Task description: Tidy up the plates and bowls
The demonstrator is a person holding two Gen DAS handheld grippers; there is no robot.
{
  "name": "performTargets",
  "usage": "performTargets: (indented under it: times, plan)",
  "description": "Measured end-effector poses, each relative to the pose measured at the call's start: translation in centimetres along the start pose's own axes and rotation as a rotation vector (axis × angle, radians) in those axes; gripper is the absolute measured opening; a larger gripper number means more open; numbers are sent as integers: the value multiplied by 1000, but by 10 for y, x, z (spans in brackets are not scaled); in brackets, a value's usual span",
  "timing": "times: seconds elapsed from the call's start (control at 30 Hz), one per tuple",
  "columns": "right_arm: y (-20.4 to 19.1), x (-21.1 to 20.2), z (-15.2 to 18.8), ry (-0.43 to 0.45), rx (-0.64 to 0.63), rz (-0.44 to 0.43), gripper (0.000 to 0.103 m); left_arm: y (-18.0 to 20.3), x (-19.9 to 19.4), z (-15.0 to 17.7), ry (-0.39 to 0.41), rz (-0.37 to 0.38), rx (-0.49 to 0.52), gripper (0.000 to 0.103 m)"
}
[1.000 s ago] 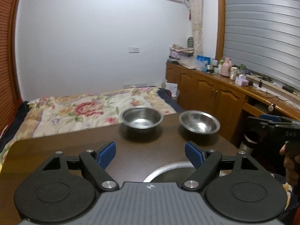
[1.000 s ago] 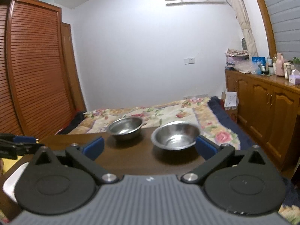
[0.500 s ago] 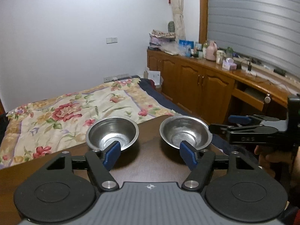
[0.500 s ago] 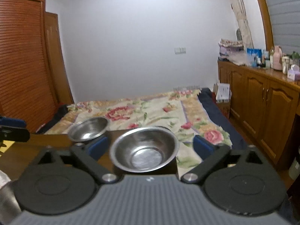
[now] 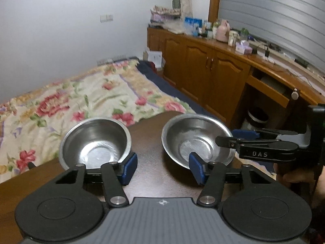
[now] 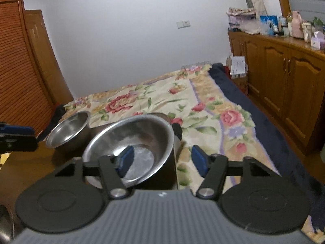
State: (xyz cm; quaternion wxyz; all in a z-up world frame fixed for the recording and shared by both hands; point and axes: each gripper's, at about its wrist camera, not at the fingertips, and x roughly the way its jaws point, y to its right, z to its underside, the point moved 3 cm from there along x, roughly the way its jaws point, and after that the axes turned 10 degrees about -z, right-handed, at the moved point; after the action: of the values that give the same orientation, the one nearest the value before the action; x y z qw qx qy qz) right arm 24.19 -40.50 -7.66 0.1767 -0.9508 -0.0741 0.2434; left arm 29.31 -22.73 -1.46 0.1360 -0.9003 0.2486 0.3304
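Two steel bowls stand side by side on the dark wooden table (image 5: 149, 140). In the left wrist view my left gripper (image 5: 162, 168) hovers low over the bare gap between them, jaws closing. Its left pad is beside the left bowl (image 5: 95, 142) and its right pad is in front of the right bowl (image 5: 195, 140); neither rim is pinched. My right gripper (image 6: 162, 159) straddles the right wall of the right bowl (image 6: 132, 142), one pad inside and one outside. Its jaws are closing and the outer pad still stands off the wall. The left bowl (image 6: 69, 129) sits beyond.
A bed with a floral blanket (image 5: 91, 93) lies past the table's far edge. Wooden cabinets (image 5: 213, 75) with cluttered tops run along the right wall. A slatted wardrobe door (image 6: 18, 65) stands at the left. The right bowl sits close to the table's right corner.
Both grippers have come forward and down to the bowls and their jaws have narrowed. The right gripper's left finger now reaches inside the right bowl.
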Motion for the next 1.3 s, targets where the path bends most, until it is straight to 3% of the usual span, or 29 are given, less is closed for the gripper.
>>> performTargets:
  times: [0.07,0.2,0.5,0.97,1.3]
  plan:
    - [1,2,-2,-8,12,-6,58,3,7,-1,-10,1,20,55]
    - [3,5,-2,-23,29,-37,44,6,20,-3,-36,9,33,54]
    - [2,9,-5,-42,40,-82,31,8,51,-11,-114,75,11,46]
    - [1,12,-2,-63,67,-118,25,6,75,-8,-184,50,-2,41]
    - [-1,14,1,-71,82,-147,20,0,75,-4,-200,70,-13,17]
